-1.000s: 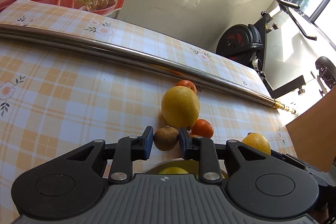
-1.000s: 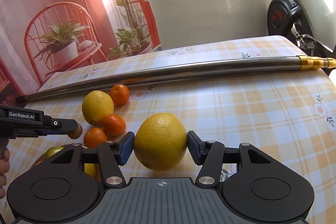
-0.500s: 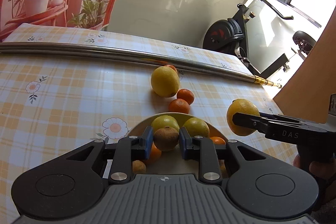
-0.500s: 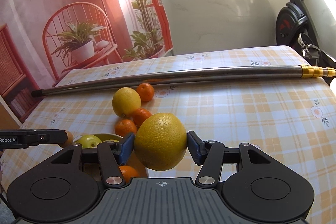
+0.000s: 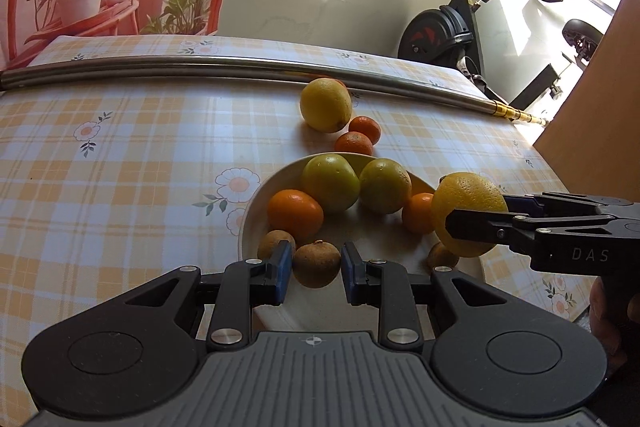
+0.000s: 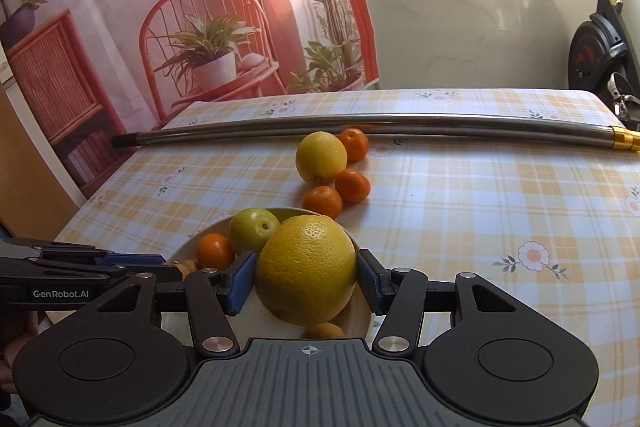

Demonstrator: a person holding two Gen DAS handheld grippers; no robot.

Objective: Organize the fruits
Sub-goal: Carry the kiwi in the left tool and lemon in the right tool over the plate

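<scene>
My left gripper [image 5: 316, 269] is clamped tight on a small brown fruit [image 5: 316, 264], which hangs over the near part of the bowl [image 5: 256, 203]; my right gripper [image 6: 306, 281] stands partly open around a big yellow citrus [image 6: 306, 269], its pads pressing both sides, and that fruit hovers over the bowl's right rim

As I judge it, the sorting is well past halfway: the bowl already carries two green-yellow fruits [image 5: 330, 182], an orange [image 5: 295, 214], another small orange [image 5: 416, 218] and a couple of small brown ones [image 5: 275, 245]. What I hold in both grippers is not yet set down. Left out on the desk [image 5: 120, 155] beyond the bowl sit a yellow lemon-like fruit [image 5: 325, 104] and three mandarins [image 6: 352, 184] clustered against it, one tucked behind it near the metal pole [image 5: 240, 65]

For room: the bowl's middle front is bare, enough I think for the brown fruit, but the big citrus will crowd the right side. The desk is wide open to the left of the bowl and to the right of the loose fruit; the pole bounds the far side, and the desk's right edge drops off near a cardboard panel [image 5: 592, 99]
</scene>
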